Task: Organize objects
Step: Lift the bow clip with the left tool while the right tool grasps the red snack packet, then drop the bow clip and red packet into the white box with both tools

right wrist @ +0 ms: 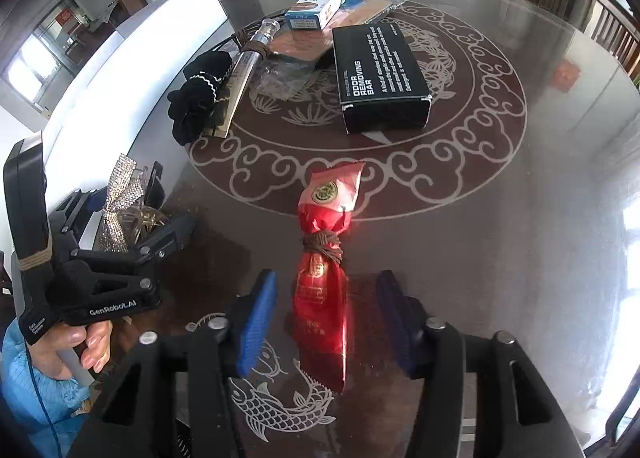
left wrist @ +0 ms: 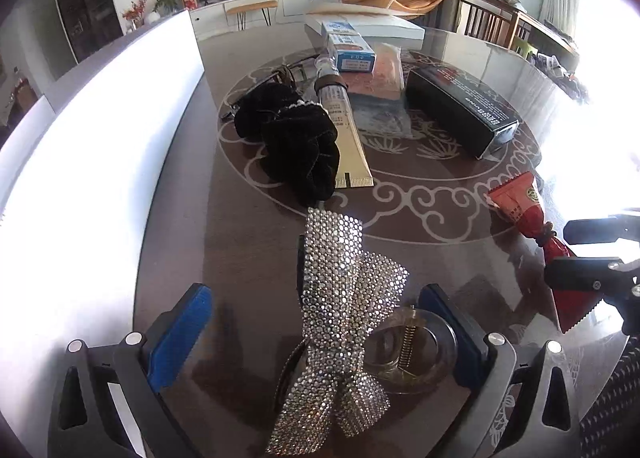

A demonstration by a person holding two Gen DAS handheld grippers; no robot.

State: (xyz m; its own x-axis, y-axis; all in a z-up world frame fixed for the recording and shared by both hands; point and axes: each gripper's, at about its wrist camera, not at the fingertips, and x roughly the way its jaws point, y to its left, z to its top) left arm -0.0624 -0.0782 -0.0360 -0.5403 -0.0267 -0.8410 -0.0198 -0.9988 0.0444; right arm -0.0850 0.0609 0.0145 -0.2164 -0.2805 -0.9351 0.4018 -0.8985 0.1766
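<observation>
Straddling the red packet [right wrist: 322, 290] squarely is what matters here: keep your right gripper [right wrist: 326, 316] centred over its lower half, below the brown cord [right wrist: 323, 248] tied round its waist, and bring the pads in evenly so the slick foil does not squirt sideways on the glass table [right wrist: 500, 238]. Right now those jaws stand about half open with the packet between them; neither blue pad appears to touch the wrapper, so nothing is held yet. The packet lies flat, its lighter end pointing away toward the black box [right wrist: 382, 78] at the table's middle, its toothed end nearest you.

Your left gripper [left wrist: 320, 318] stands wide open over the rhinestone bow [left wrist: 344, 322], gripping nothing. A clear round piece [left wrist: 412, 350] sits just beside the bow; what it is I cannot quite tell.
</observation>
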